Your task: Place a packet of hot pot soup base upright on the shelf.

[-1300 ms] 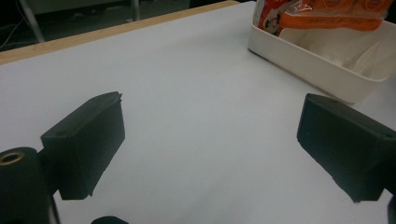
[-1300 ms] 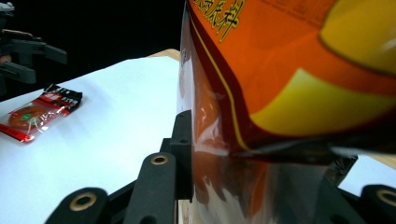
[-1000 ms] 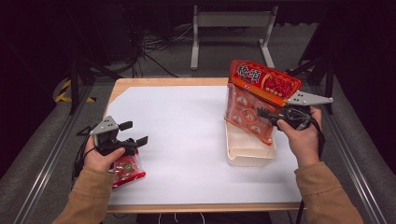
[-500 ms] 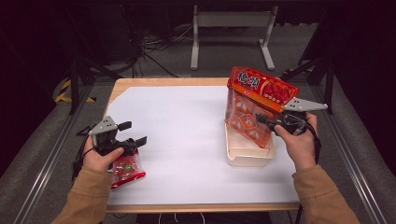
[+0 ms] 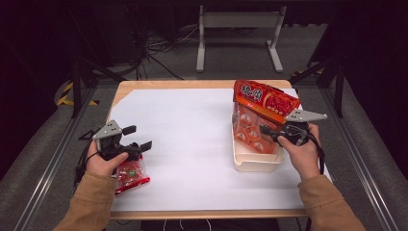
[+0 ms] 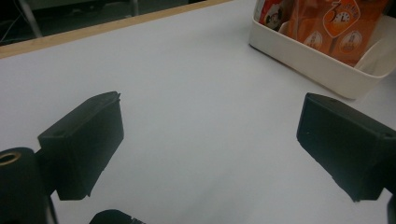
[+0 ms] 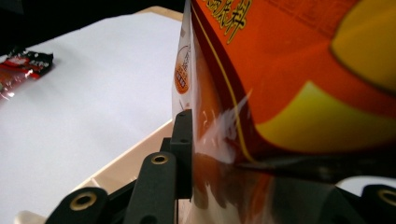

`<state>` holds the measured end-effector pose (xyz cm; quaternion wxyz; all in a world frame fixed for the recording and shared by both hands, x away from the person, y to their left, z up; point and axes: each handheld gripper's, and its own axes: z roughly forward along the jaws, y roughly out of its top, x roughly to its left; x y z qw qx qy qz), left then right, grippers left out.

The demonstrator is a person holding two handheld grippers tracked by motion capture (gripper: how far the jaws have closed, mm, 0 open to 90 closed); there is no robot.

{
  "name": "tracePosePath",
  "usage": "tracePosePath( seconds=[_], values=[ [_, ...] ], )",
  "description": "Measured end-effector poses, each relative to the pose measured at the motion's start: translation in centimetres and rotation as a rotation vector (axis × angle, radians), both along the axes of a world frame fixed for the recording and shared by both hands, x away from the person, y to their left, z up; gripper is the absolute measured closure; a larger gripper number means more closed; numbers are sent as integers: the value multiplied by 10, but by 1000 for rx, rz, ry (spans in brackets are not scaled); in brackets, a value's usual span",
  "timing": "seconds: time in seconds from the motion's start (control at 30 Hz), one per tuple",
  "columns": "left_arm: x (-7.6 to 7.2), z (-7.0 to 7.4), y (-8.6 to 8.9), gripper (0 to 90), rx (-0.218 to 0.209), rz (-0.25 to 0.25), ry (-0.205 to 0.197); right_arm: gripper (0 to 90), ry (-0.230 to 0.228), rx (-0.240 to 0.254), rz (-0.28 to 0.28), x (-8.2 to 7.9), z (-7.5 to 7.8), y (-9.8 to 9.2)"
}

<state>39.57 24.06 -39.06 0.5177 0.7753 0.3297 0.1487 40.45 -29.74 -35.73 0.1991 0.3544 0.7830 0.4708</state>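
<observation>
— Over on the right side of the table (image 5: pixel 192 144), what has the right gripper (image 5: pixel 269 133) got?

— Its jaws are closed tight on a large orange-red snack bag (image 5: pixel 262 113), pinching the clear lower part of it. The bag stands tilted, its bottom inside a white plastic bin (image 5: pixel 255 163) and its printed top leaning toward the far edge. In the right gripper view the bag's film (image 7: pixel 280 93) is pressed right against the black jaw.

— And the left gripper (image 5: pixel 137 137)?

— Jaws wide apart, nothing between them; in the left gripper view just bare white table covering (image 6: pixel 196 116) lies between the two black pads (image 6: pixel 88 140). The hand (image 5: pixel 103 161) holding it sits near the table's front left corner.

— Anything near that hand?

— A small red packet (image 5: pixel 131 175) lies flat on the table, just beside the wrist, partly under it. It also appears far off in the right gripper view (image 7: pixel 23 65).

— The bin in the left gripper view?

— At the upper right, its rim (image 6: pixel 303 51) well apart from the jaws.
</observation>
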Motion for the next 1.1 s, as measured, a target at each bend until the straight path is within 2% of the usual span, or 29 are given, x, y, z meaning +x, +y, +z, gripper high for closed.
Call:
tracePosePath(
  seconds=[0.13, 0.3, 0.43, 0.6, 0.7, 0.77, 0.83, 0.93, 1.1],
  values=[
    [1, -1, 1, 81, -6, 13, -1, 703, 8, 9, 10, 1, -1, 0],
    [2, -2, 1, 83, -5, 38, 13, 703, 43, 13, 2, 2, -3, -3],
    [1, -2, 1, 102, -18, 31, 20, 703, 55, 19, -11, -1, -8, -7],
    [3, -3, 1, 103, 3, 30, 16, 703, 58, 29, -19, -2, -14, -11],
    [2, -4, 0, 114, 9, 24, 27, 703, 59, 16, -20, -2, -13, -9],
    [3, -4, 0, 131, 18, 16, 18, 702, 57, 9, -19, -1, -13, -8],
    [3, -6, 0, 164, 7, 2, 25, 703, 57, 6, -22, -1, -13, -8],
    [4, -7, -2, 164, 16, -3, 34, 704, 57, -26, -20, 0, -14, -4],
    [6, -7, -5, 163, 15, -9, 24, 704, 68, -42, -25, -1, -14, -3]
  ],
)
